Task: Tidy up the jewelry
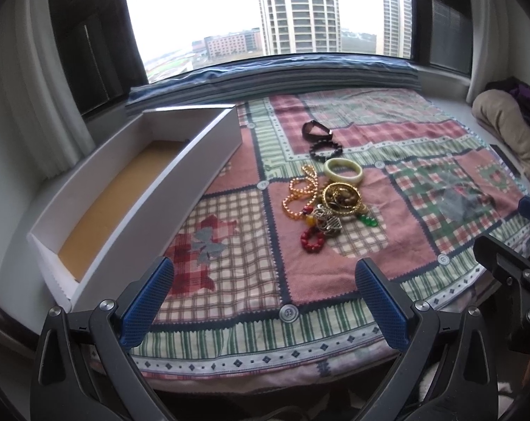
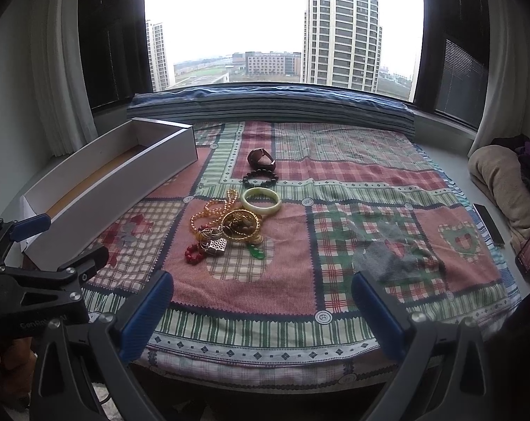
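Note:
A pile of jewelry lies on a patchwork cloth: a pale green bangle (image 1: 343, 171) (image 2: 261, 200), a gold bangle (image 1: 341, 196) (image 2: 241, 225), orange bead strands (image 1: 300, 193) (image 2: 212, 210), a red bead bracelet (image 1: 312, 240) (image 2: 193, 253), a dark bead bracelet (image 1: 326, 149) (image 2: 260, 178) and a dark brown bangle (image 1: 316, 129) (image 2: 261, 160). A long white box (image 1: 149, 189) (image 2: 107, 189) with a brown floor lies open at the left. My left gripper (image 1: 265, 301) is open and empty, near the front edge. My right gripper (image 2: 263, 310) is open and empty, also short of the pile.
The patchwork cloth (image 1: 387, 245) (image 2: 370, 245) covers a window seat. A folded blue blanket (image 2: 272, 103) lies along the window. A beige bundle (image 2: 503, 179) and a phone (image 2: 529, 252) lie at the right. The other gripper shows at each view's edge (image 1: 517, 280) (image 2: 37, 280).

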A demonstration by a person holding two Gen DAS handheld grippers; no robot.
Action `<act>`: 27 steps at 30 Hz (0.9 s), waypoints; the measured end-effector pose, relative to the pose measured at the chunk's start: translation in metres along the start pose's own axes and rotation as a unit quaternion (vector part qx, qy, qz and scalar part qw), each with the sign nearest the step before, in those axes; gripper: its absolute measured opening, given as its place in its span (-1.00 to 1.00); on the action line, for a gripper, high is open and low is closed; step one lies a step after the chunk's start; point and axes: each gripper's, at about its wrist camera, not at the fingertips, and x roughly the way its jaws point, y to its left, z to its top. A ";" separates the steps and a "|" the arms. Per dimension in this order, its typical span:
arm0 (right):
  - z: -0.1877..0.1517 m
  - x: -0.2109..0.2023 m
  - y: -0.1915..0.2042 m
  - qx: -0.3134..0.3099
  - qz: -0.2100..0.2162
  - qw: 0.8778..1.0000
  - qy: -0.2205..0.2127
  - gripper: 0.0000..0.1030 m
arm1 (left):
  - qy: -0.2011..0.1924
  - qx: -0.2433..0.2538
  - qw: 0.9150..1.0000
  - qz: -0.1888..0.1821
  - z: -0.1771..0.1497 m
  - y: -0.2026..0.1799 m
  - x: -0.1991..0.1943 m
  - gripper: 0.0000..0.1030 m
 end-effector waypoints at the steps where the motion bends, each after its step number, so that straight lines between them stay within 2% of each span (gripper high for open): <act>1: 0.000 0.000 0.001 -0.001 0.000 1.000 0.000 1.00 | 0.001 0.000 1.000 0.001 0.000 0.000 0.000 0.99; 10: 0.002 0.000 0.005 -0.007 0.002 1.000 -0.001 1.00 | 0.001 0.000 1.000 0.010 0.001 0.002 0.001 0.99; 21: 0.004 0.000 0.004 -0.009 0.007 1.000 -0.007 1.00 | 0.005 0.001 1.000 0.004 0.002 0.000 0.006 0.99; 27: 0.001 0.005 0.007 -0.013 0.005 1.000 0.005 1.00 | 0.011 -0.001 1.000 0.001 -0.002 0.002 0.010 0.99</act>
